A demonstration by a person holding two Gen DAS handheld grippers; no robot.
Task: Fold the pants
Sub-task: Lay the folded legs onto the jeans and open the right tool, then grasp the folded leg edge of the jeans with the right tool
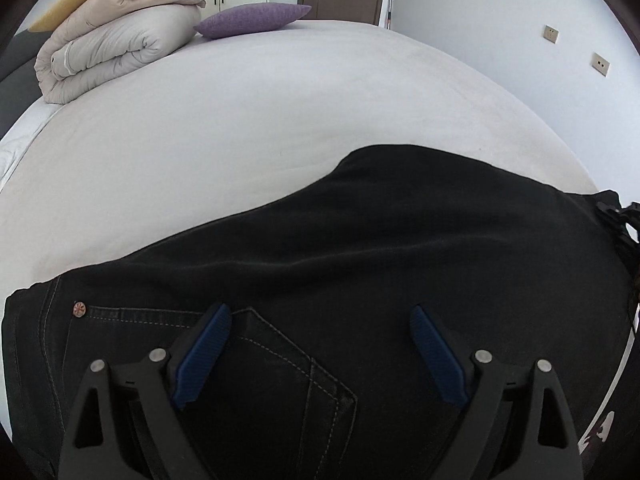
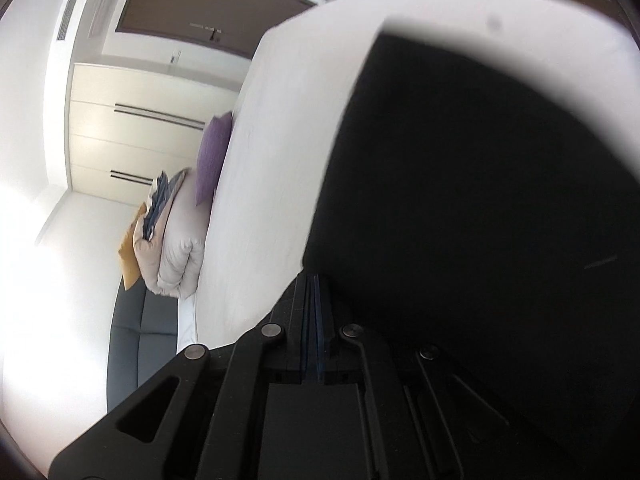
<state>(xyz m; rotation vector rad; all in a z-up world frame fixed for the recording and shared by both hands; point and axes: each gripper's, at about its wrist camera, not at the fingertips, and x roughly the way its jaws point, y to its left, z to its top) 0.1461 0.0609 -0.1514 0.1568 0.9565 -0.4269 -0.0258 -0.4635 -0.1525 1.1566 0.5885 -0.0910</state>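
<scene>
Black jeans [image 1: 360,248] lie on the white bed [image 1: 240,120], folded lengthwise, with the back pocket and a rivet at the near left. My left gripper [image 1: 320,320] hovers open over the pocket area, its blue pads [image 1: 208,352] spread wide, holding nothing. In the right wrist view, which is rolled sideways, the jeans [image 2: 480,220] fill the right side. My right gripper [image 2: 314,280] is shut with its pads pressed together at the edge of the black fabric; whether cloth is pinched between them is hidden.
A rolled beige duvet [image 1: 108,52] and a purple pillow [image 1: 252,20] sit at the far left of the bed. A wall with sockets [image 1: 600,64] is on the right. Wardrobe doors [image 2: 140,132] and a grey sofa [image 2: 140,340] stand beyond the bed.
</scene>
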